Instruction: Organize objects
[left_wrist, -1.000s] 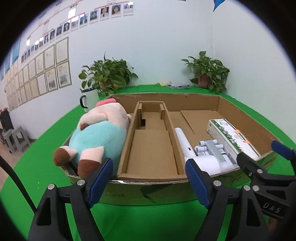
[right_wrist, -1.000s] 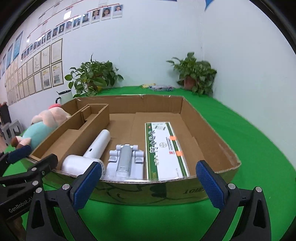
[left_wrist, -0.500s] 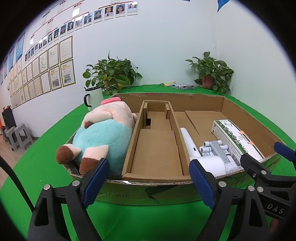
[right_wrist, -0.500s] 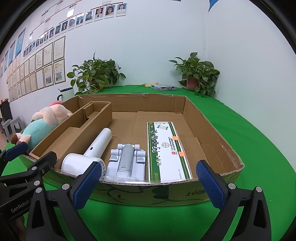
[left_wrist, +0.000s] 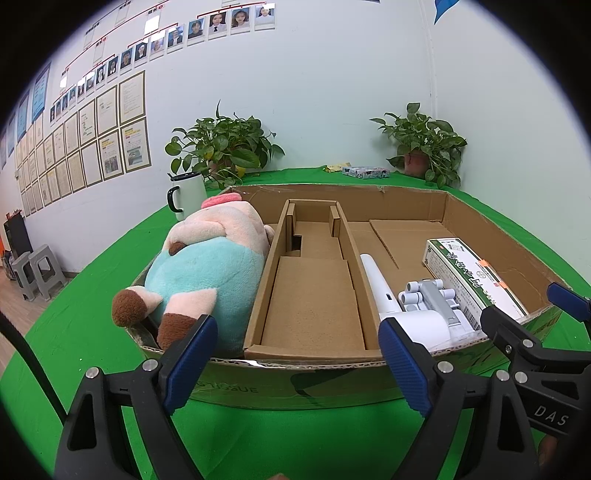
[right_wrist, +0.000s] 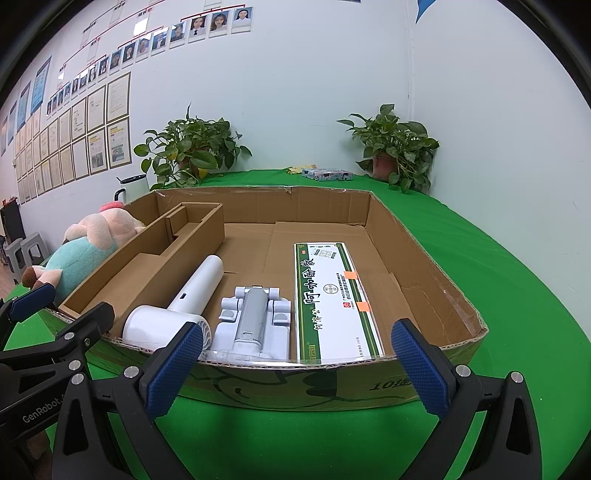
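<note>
Four things lie in the cardboard box (left_wrist: 314, 373) now: the plush toy (left_wrist: 207, 273) at its left end, then, right of the inner divider tray (left_wrist: 314, 295), the white hair dryer (right_wrist: 192, 295), the grey-and-white part (right_wrist: 255, 317) and the long green-and-white carton (right_wrist: 332, 299). My left tongs (left_wrist: 295, 365) have spread a little wider over the last second and hold nothing; my right tongs (right_wrist: 295, 369) are spread wide and hold nothing too, low in the frame before the box's near wall. With both released, I judge the sorting nearly done; a mug (left_wrist: 186, 195) stands outside on the green tabletop (left_wrist: 92, 280).
</note>
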